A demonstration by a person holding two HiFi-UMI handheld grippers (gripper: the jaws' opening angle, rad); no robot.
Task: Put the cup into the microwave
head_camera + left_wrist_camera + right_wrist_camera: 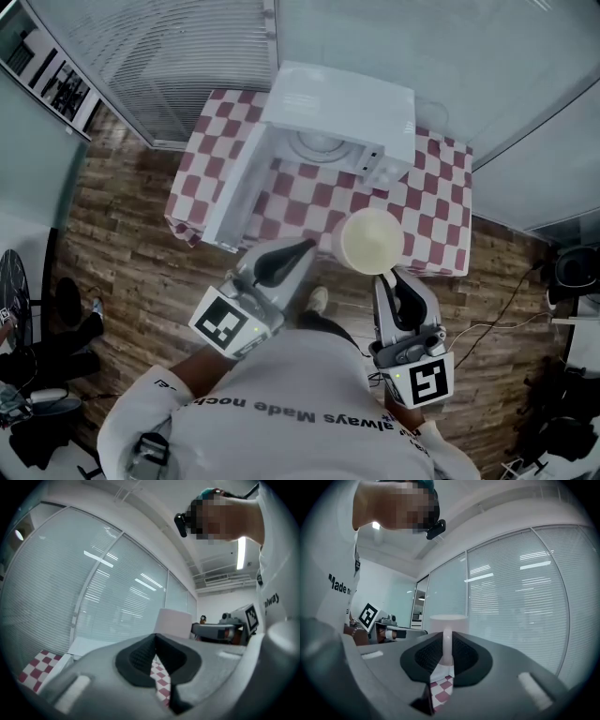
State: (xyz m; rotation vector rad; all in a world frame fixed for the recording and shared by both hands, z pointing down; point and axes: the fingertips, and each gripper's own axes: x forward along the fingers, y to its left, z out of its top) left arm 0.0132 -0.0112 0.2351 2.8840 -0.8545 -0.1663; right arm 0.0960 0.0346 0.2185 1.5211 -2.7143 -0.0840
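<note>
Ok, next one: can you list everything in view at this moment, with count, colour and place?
microwave: one, white, at the table's far side, door open to the left
cup: one, cream, held over the table's near edge, in front of the microwave
table: one, red-and-white checked cloth, beside the windows
blinds: several panels, pale grey, behind the table
floor: brown wood planks, around the table
left gripper: one, grey, jaws together, nothing in them, near the open door
right gripper: one, grey, shut on the cup's handle
shirt: one, white, bottom of the head view
</note>
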